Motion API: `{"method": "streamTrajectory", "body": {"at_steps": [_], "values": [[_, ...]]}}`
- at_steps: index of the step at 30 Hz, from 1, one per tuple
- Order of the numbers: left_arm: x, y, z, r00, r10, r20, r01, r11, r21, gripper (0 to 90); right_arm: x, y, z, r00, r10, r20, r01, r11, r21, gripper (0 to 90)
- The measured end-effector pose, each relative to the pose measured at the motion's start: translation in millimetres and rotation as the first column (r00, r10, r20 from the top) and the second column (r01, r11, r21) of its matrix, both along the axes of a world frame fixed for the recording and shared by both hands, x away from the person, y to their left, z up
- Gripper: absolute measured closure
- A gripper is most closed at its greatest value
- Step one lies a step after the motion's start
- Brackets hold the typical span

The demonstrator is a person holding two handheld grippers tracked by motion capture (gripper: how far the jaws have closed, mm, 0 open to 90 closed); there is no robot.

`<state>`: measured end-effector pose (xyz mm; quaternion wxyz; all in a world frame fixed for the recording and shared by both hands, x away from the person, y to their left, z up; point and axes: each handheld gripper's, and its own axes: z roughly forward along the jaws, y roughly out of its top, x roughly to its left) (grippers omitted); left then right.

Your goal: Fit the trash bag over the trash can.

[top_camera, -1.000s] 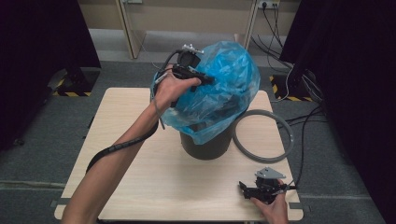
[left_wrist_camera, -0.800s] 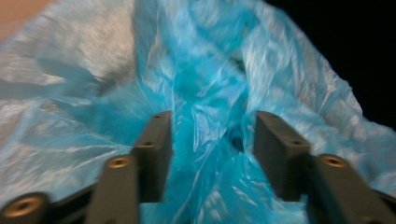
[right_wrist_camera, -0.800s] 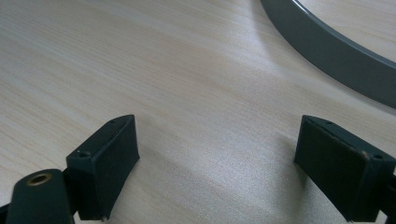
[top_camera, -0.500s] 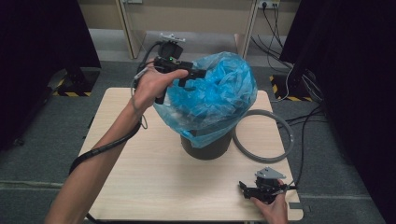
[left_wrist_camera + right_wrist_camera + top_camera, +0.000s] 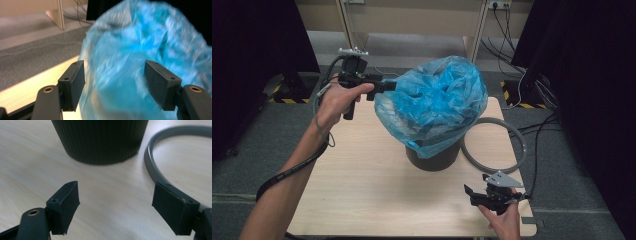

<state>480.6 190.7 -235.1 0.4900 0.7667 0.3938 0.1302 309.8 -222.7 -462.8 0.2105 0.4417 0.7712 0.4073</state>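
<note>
A crinkled translucent blue plastic bag (image 5: 434, 107) billows over a ribbed black round bin (image 5: 434, 156) on the pale wooden surface (image 5: 362, 185), hiding the bin's rim and most of its wall. The left gripper (image 5: 388, 85) sits at the bag's upper edge; its fingers (image 5: 72, 83) have just been opening and stand released, the blurred bag just beyond them, contact unclear. The right gripper (image 5: 472, 196) hovers low, fingers (image 5: 63, 203) apart and just easing inward on nothing, the bin ahead, a grey plastic ring (image 5: 160, 173) beside one finger, partly cut off.

Bare table (image 5: 362, 190) front and left; blue bag (image 5: 437, 105), black bin (image 5: 432, 159) and grey ring (image 5: 512, 165) mid-right
</note>
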Motion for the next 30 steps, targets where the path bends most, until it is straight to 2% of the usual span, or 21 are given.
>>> {"method": "streamTrajectory", "body": {"at_steps": [2, 5, 8, 12, 15, 20, 23, 24, 27, 28, 30], "values": [[-2.7, 1.9, -9.1, 0.9999, -0.009, -0.011, 0.009, 1.0000, 0.004, 34.2, 2.1, 3.6, 8.7, 0.9998, 0.013, 0.014, -0.013, 0.9996, 0.024, 21.6], [-10.3, 0.0, -21.7, 0.9992, -0.034, -0.021, 0.034, 0.9993, -0.012, 33.7, 5.9, 10.6, 20.6, 0.9984, 0.035, 0.044, -0.036, 0.9990, 0.025, 22.1], [-20.9, -9.2, -29.0, 0.9970, -0.073, -0.024, 0.073, 0.9972, -0.016, 34.4, 9.6, 17.3, 30.6, 0.9965, 0.057, 0.060, -0.060, 0.9974, 0.040, 22.1], [-32.6, -23.4, -34.0, 0.9918, -0.126, -0.026, 0.125, 0.9921, -0.005, 35.1, 13.0, 23.8, 42.6, 0.9944, 0.054, 0.091, -0.060, 0.9966, 0.056, 22.0], [-38.1, -27.8, -34.1, 0.9922, -0.124, -0.012, 0.124, 0.9922, 0.015, 31.7, 14.0, 26.3, 52.1, 0.9916, 0.061, 0.114, -0.070, 0.9949, 0.073, 21.7], [-36.2, -23.5, -35.5, 0.9915, -0.124, -0.039, 0.123, 0.9920, -0.028, 32.8, 16.0, 29.6, 63.0, 0.9885, 0.068, 0.135, -0.084, 0.9901, 0.112, 21.3], [-37.0, -23.2, -38.7, 0.9901, -0.132, -0.046, 0.131, 0.9909, -0.030, 30.4, 22.3, 35.7, 68.2, 0.9865, 0.067, 0.149, -0.083, 0.9911, 0.104, 20.9], [-36.8, -21.7, -39.0, 0.9890, -0.138, -0.052, 0.137, 0.9900, -0.035, 30.1, 25.1, 38.0, 69.6, 0.9860, 0.069, 0.152, -0.087, 0.9896, 0.115, 23.3], [-36.0, -15.9, -38.0, 0.9895, -0.133, -0.058, 0.131, 0.9907, -0.039, 29.7, 34.5, 44.4, 73.4, 0.9824, 0.079, 0.170, -0.098, 0.9894, 0.108, 35.6], [-36.2, -13.8, -37.0, 0.9890, -0.137, -0.057, 0.134, 0.9900, -0.044, 28.7, 36.8, 45.5, 74.1, 0.9813, 0.085, 0.173, -0.103, 0.9894, 0.102, 43.2], [-37.3, -6.2, -32.7, 0.9883, -0.146, -0.043, 0.142, 0.9859, -0.088, 27.5, 39.7, 46.0, 75.0, 0.9759, 0.101, 0.193, -0.120, 0.9888, 0.089, 64.0]]}}
